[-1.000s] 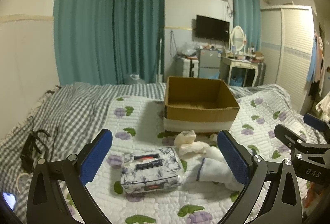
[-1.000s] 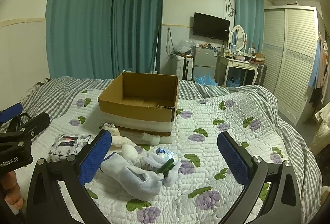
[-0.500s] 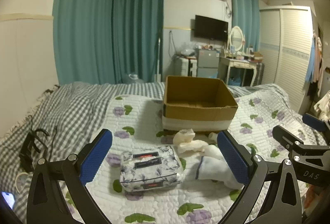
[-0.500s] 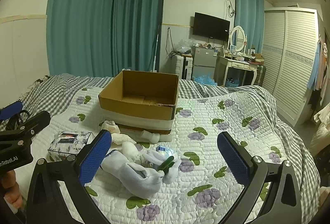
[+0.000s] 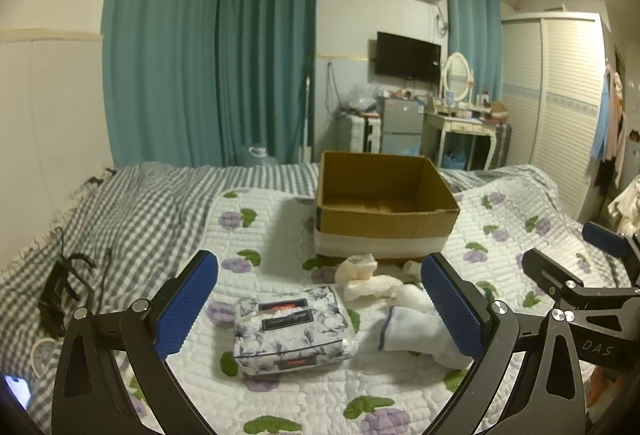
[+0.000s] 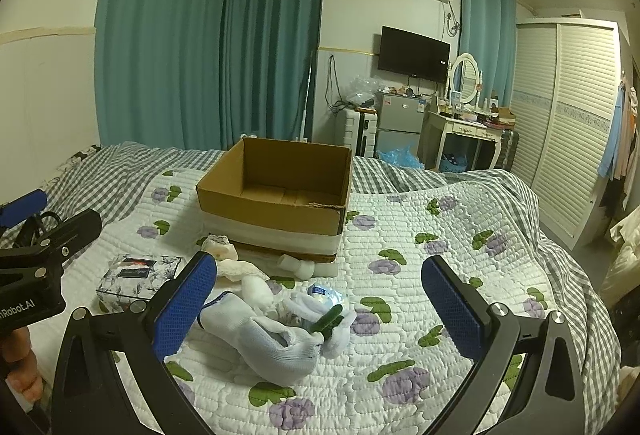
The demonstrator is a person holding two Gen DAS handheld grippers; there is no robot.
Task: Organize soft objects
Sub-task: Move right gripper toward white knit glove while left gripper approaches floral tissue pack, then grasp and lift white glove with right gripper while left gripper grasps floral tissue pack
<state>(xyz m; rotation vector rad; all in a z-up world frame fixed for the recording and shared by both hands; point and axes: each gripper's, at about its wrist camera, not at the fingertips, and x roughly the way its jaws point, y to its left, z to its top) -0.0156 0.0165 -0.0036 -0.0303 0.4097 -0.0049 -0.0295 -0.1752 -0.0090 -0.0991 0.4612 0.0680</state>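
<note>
An open, empty cardboard box (image 5: pixel 384 203) (image 6: pixel 276 195) stands on the quilted bed. In front of it lie a floral tissue pack (image 5: pixel 292 331) (image 6: pixel 138 273), cream cloth pieces (image 5: pixel 366 275) (image 6: pixel 224 255), a white sock with a blue cuff (image 5: pixel 416 331) (image 6: pixel 264 343) and more white socks with a small green item (image 6: pixel 328 321). My left gripper (image 5: pixel 320 299) is open and empty above the tissue pack. My right gripper (image 6: pixel 320 299) is open and empty above the socks. Each gripper also shows in the other's view, the right (image 5: pixel 592 271) and the left (image 6: pixel 40 231).
The bed has a flowered white quilt (image 6: pixel 440 275) over a grey checked cover (image 5: pixel 120 219). Black cables (image 5: pixel 60 287) and a lit phone (image 5: pixel 18 391) lie at the bed's left edge. Teal curtains, a small fridge, a dressing table and a wardrobe stand beyond.
Both grippers have risen a little and drawn back slightly, so the box and soft items sit lower in both views. Nothing was grasped or moved.
</note>
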